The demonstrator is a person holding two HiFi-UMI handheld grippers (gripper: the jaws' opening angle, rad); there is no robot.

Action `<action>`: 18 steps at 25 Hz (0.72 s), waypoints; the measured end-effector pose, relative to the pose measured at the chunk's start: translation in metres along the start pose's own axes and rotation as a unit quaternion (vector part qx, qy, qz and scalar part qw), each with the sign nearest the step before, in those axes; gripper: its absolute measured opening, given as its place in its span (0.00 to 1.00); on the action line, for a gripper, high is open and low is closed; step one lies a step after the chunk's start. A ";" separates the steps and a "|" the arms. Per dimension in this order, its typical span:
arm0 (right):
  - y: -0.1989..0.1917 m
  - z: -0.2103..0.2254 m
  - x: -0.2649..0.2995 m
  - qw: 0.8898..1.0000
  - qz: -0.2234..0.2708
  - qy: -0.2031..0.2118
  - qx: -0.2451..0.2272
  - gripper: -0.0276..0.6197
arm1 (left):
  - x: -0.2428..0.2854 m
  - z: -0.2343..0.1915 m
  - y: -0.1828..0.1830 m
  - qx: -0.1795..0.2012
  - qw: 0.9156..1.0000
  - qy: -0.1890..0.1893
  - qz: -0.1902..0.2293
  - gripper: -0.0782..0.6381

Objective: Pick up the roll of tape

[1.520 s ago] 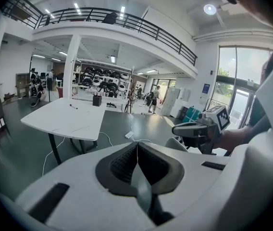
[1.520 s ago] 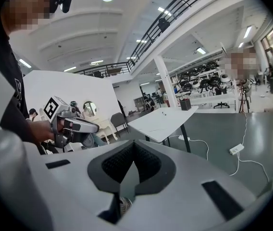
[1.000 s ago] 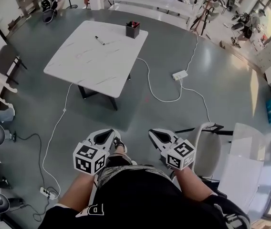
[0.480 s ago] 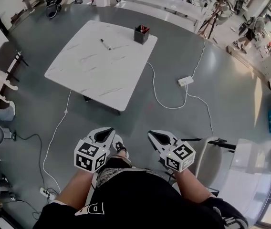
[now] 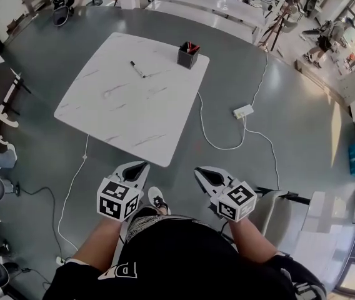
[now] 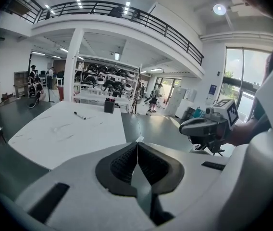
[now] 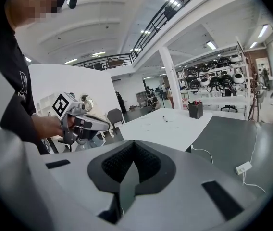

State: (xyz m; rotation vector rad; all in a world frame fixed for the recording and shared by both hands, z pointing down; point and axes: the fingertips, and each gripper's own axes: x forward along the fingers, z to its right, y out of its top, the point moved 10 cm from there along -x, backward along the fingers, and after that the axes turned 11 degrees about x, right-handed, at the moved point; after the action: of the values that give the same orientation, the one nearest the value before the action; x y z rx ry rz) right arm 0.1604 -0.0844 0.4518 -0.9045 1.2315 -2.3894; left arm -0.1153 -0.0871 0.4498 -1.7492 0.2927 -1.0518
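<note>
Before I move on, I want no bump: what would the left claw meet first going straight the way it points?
Probably the white table, near its closest corner: the shut left claw aims about there. It might instead slip past onto the grey floor; depth is unclear.

Nothing read for certain: a white print (image 5: 125,271) on the person's black shirt (image 5: 177,255) looked like a large "P", cut off at the frame's edge, with smaller lettering (image 7: 21,95) below it too blurred to read.
</note>
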 end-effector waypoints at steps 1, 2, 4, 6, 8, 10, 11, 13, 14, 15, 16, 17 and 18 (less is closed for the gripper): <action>0.006 0.003 0.008 1.000 -0.001 -0.001 -0.002 0.05 | 0.004 -0.009 0.002 0.000 1.000 -0.001 0.003 0.14; 0.011 0.005 0.016 1.000 -0.002 -0.003 -0.005 0.05 | 0.007 -0.017 0.004 0.001 1.000 -0.002 0.006 0.14; 0.022 0.009 0.033 1.000 -0.004 -0.005 -0.010 0.05 | 0.013 -0.034 0.008 0.002 1.000 -0.002 0.011 0.14; 0.030 0.011 0.048 1.000 -0.007 -0.005 -0.014 0.05 | 0.017 -0.049 0.010 0.003 1.000 -0.001 0.015 0.14; 0.038 0.013 0.061 1.000 -0.008 -0.005 -0.017 0.05 | 0.020 -0.063 0.010 0.002 1.000 -0.001 0.016 0.14; 0.045 0.015 0.074 1.000 -0.007 -0.003 -0.022 0.05 | 0.023 -0.075 0.011 0.003 1.000 0.000 0.016 0.14; 0.049 0.017 0.079 1.000 -0.006 -0.003 -0.025 0.05 | 0.025 -0.080 0.011 0.003 1.000 0.002 0.016 0.14; 0.058 0.020 0.087 1.000 -0.005 -0.003 -0.028 0.05 | 0.027 -0.089 0.012 0.001 1.000 0.005 0.016 0.14; 0.062 0.022 0.090 1.000 -0.005 -0.002 -0.029 0.05 | 0.027 -0.092 0.013 -0.001 1.000 0.008 0.015 0.14; 0.066 0.024 0.093 1.000 -0.006 0.000 -0.030 0.05 | 0.028 -0.095 0.013 -0.003 1.000 0.011 0.015 0.14; 0.069 0.027 0.096 0.999 -0.008 0.002 -0.032 0.05 | 0.029 -0.099 0.013 -0.005 1.000 0.015 0.014 0.14; 0.072 0.030 0.100 0.999 -0.010 0.005 -0.034 0.05 | 0.031 -0.102 0.013 -0.008 1.000 0.020 0.014 0.14; 0.075 0.033 0.105 0.999 -0.014 0.009 -0.037 0.05 | 0.033 -0.106 0.013 -0.011 1.000 0.025 0.014 0.14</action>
State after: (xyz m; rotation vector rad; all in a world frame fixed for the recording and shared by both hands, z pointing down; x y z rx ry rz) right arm 0.1013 -0.2036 0.4472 -0.9304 1.3305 -2.3914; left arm -0.1732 -0.1814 0.4644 -1.7354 0.3604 -1.0765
